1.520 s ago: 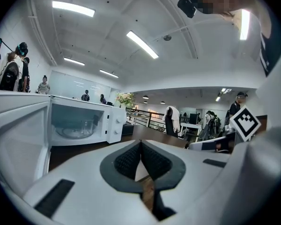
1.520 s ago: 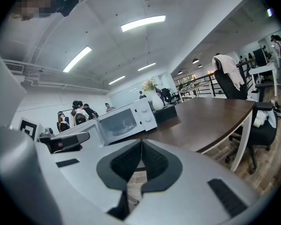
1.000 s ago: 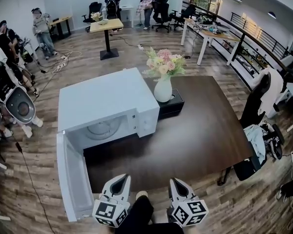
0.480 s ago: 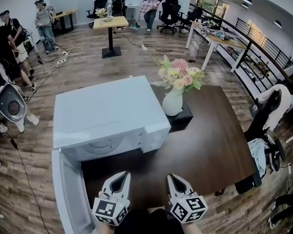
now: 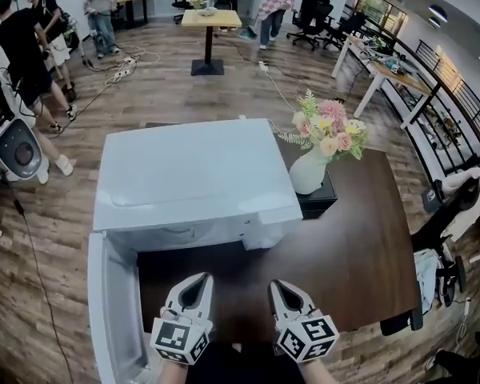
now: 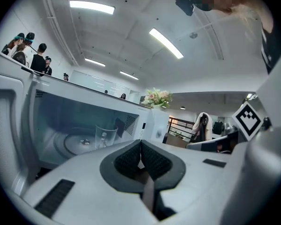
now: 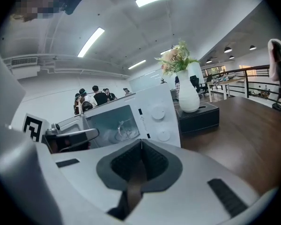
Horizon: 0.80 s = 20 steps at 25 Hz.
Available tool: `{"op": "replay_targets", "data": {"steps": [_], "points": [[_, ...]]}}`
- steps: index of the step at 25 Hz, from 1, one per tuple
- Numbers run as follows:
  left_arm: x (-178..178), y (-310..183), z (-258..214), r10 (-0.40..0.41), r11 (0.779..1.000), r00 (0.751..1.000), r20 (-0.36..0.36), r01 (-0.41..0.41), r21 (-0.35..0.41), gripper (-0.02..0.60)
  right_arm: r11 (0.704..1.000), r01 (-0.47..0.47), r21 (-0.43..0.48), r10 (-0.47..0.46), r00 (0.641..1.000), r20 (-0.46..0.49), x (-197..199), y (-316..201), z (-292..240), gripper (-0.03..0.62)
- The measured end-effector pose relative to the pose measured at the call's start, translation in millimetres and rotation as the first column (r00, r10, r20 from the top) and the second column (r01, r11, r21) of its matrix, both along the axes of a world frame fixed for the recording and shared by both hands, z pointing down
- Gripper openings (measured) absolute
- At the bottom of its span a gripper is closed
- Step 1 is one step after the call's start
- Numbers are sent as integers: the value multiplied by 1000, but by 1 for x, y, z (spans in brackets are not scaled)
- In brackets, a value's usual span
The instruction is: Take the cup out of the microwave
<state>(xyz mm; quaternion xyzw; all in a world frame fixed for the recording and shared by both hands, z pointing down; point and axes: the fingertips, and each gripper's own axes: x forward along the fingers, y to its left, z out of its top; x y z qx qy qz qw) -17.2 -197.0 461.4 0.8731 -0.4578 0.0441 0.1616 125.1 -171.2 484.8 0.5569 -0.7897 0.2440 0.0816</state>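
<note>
Left gripper view: cup [image 6: 105, 135] beyond fingers [image 6: 128, 161]

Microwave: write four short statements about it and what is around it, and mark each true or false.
1. The microwave door is open. True.
2. The cup is in the right gripper. False: it stands inside the microwave; that gripper is shut and empty.
3. The left gripper is shut and empty. True.
4. The vase sits on top of the microwave. False: it stands beside it, on a black box.
</note>
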Motion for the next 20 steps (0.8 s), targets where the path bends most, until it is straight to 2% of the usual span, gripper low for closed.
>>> {"op": "replay_targets", "data": {"steps": [4, 9, 17, 18, 20], "points": [[-7, -11, 3, -99, 995, 995, 22, 99, -7, 5, 996, 87, -11, -87, 996, -29, -5, -6, 1, -6], [-15, -30, 6, -200, 980, 980, 25, 200, 6, 6, 990, 142, 4, -141, 989, -31, -13, -17, -1, -6], [-20, -58, 11, -253, 967, 967, 15, 252, 30, 8, 982, 187, 35, -186, 982, -32, -31, -37, 2, -6], [-20, -63, 11, -255, 966, 967, 17, 255, 34, 23, 981, 191, 33, -190, 981, -30, -32, -38, 3, -6], [-20, -74, 14, -257, 966, 966, 20, 256, 34, 151, 980, 198, 27, -198, 980, -30, -34, -38, 5, -6]]}}
